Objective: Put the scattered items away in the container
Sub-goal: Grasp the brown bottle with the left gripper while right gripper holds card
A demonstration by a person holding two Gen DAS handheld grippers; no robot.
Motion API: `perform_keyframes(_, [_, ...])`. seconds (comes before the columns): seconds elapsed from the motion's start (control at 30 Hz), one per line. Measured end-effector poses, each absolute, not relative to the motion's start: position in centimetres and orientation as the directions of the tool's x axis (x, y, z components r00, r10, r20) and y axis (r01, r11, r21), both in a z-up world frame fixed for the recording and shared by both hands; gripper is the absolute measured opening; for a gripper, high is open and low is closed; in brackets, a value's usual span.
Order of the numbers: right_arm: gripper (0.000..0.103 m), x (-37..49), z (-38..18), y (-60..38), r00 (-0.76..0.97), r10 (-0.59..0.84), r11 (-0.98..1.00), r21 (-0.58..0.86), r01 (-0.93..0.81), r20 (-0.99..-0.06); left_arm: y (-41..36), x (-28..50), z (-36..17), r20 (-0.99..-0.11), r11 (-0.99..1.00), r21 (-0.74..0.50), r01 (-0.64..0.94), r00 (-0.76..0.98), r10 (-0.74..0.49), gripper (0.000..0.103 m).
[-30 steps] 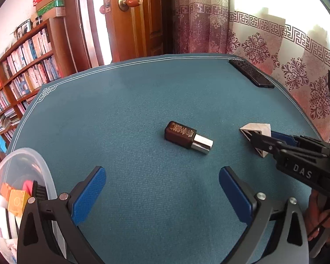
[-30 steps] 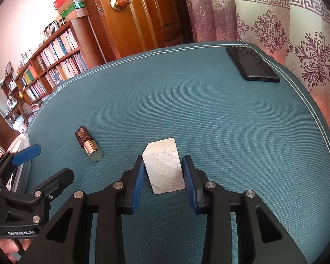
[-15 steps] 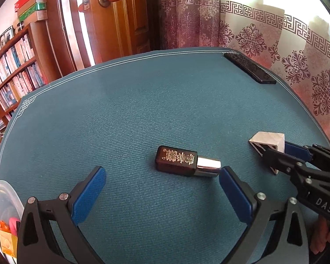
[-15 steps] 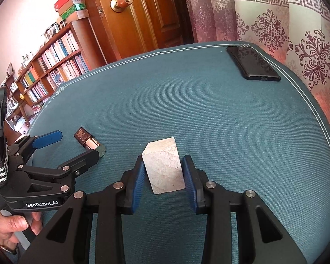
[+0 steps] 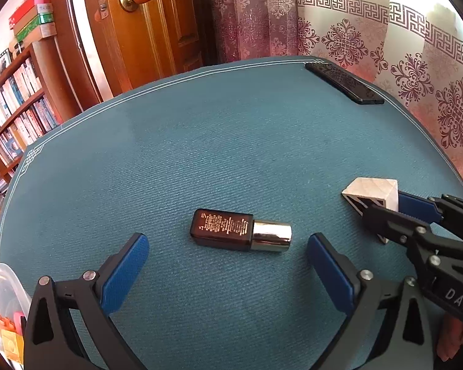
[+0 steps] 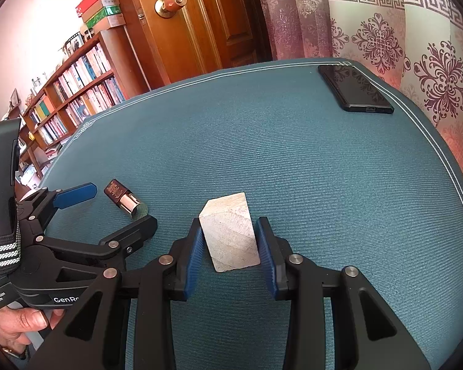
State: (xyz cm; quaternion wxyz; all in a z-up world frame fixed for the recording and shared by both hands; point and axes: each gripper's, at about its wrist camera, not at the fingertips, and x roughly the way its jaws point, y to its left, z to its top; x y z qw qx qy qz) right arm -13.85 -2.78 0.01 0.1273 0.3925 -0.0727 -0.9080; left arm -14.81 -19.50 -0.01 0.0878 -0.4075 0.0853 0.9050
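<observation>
At about 8 o'clock in the left wrist view, the clear container [image 5: 3, 280] peeked in at the edge of the blue table [image 5: 231, 129], with small coloured things inside. The left gripper [image 5: 227, 259] had its blue pads spread wide apart, empty. Between them, near 6 o'clock, lay the little brown bottle [image 5: 222, 229] on its side, with its shiny gold cap [image 5: 271, 236] pointing toward 3 o'clock. It looked small, light and hard, maybe glass, so it could break if dropped. The cap looked slippery and round, so the flat brown sides seemed the best place to grab. Over at 3 o'clock, the right gripper [image 6: 230, 243] was squeezed on the pale wooden block [image 6: 230, 237], which looked stiff and easy to hold. A black phone [image 6: 353, 92] lay far off at 1 o'clock.
</observation>
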Motion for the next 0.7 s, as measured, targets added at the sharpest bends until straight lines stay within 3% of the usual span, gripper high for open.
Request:
perform_keyframes(0.13, [0.038, -13.82, 0.03, -2.81, -0.659, -0.290, -0.956, 0.234, 0.174, -0.694, -19.78, -15.18, -0.20, -0.760, -0.972, 0.060, -0.227, -0.642, 0.103, 0.102])
perform_keyframes(0.4, [0.038, -13.73, 0.04, -2.82, -0.659, -0.295, -0.955, 0.241, 0.175, -0.691, -19.90, -15.00, -0.15, -0.756, -0.972, 0.033, -0.234, -0.642, 0.129, 0.091])
perform_keyframes(0.7, [0.038, -13.74, 0.02, -2.79, -0.659, -0.297, -0.954, 0.243, 0.175, -0.691, -19.60, -14.37, 0.09, -0.741, -0.964, 0.046, -0.261, -0.657, 0.142, 0.065])
